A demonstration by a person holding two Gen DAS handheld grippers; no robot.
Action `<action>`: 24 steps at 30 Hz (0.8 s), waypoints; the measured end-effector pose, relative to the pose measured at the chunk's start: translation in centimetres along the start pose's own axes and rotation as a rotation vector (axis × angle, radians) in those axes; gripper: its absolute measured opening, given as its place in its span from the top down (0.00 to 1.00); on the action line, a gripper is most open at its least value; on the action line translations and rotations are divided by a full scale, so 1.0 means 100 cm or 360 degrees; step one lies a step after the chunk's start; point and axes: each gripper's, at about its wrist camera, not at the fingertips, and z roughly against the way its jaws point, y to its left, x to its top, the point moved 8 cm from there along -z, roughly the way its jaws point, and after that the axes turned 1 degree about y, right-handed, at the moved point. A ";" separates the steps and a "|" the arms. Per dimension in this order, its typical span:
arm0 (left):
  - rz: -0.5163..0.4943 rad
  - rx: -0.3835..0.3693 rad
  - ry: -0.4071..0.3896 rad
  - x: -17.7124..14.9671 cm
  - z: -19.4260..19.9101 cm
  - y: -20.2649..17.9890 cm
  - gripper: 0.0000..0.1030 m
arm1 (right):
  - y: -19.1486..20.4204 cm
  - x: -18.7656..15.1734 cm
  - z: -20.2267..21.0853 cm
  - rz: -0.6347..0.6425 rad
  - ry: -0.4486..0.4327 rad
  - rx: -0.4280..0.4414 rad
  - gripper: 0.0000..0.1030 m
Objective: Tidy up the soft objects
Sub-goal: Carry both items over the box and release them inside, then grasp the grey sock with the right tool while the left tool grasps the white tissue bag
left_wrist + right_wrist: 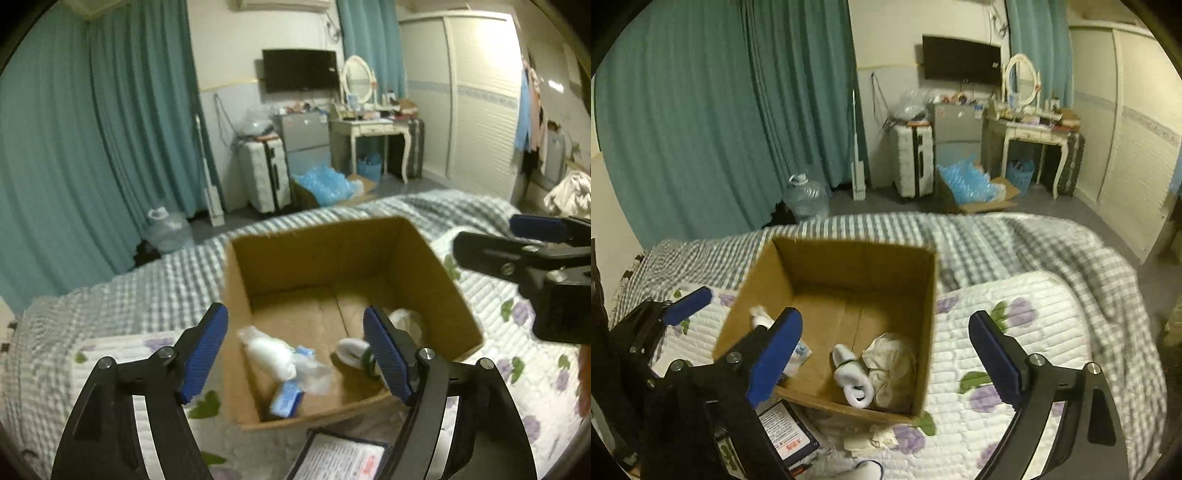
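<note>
- A bedroom with teal curtains [92,147], a wall television [300,70], a white dressing table [365,129] and a white suitcase [264,173] lies beyond a bed [1015,332] covered with a white quilt printed with purple flowers and a grey checked blanket.
- An open cardboard box [280,254] stands on the quilt, its flaps out of the way.
- Inside the box lie a rolled white sock with a green band [851,380], a crumpled cream cloth [890,358] just beside it, a clear plastic packet of white stuff [273,354] and a small blue tissue pack [286,398].
- The left hand-held gripper [295,354] hangs over the near edge of the box, jaws spread, nothing between them.
- The right hand-held gripper [886,358] hangs over the box's right side, jaws spread wide and empty.
- A dark booklet with a printed label [786,435] lies on the quilt just in front of the box.
- A small crumpled cloth [875,439] lies on the quilt near the box's front corner.
</note>
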 end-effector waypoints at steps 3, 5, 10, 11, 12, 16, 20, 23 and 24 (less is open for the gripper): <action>-0.0021 0.0049 -0.0087 0.013 0.036 0.006 0.25 | -0.001 0.009 0.035 -0.0020 -0.0050 -0.0012 0.09; -0.0034 0.0072 -0.0126 0.020 0.054 0.006 0.21 | 0.000 0.014 0.061 -0.0018 -0.0076 -0.0020 0.09; -0.0026 0.0094 -0.0257 0.035 0.109 0.008 0.12 | 0.003 0.020 0.122 0.0022 -0.0162 -0.0084 0.09; -0.0017 0.0086 -0.0270 0.034 0.120 0.008 0.12 | 0.004 0.019 0.133 0.0029 -0.0173 -0.0088 0.09; -0.0008 0.0072 -0.0284 0.033 0.129 0.008 0.12 | 0.006 0.017 0.146 0.0040 -0.0184 -0.0089 0.09; -0.0002 0.0056 -0.0324 0.025 0.155 0.009 0.08 | 0.012 0.001 0.175 0.0057 -0.0207 -0.0100 0.05; 0.0056 0.0029 -0.0332 0.009 0.169 0.018 0.08 | 0.019 -0.027 0.180 0.0066 -0.0173 -0.0087 0.04; 0.0080 0.0027 -0.0314 -0.014 0.170 0.023 0.08 | 0.029 -0.055 0.165 0.0061 -0.0103 -0.0050 0.04; 0.0079 0.0023 -0.0302 -0.021 0.168 0.024 0.08 | 0.034 -0.067 0.156 0.0066 -0.0073 -0.0050 0.04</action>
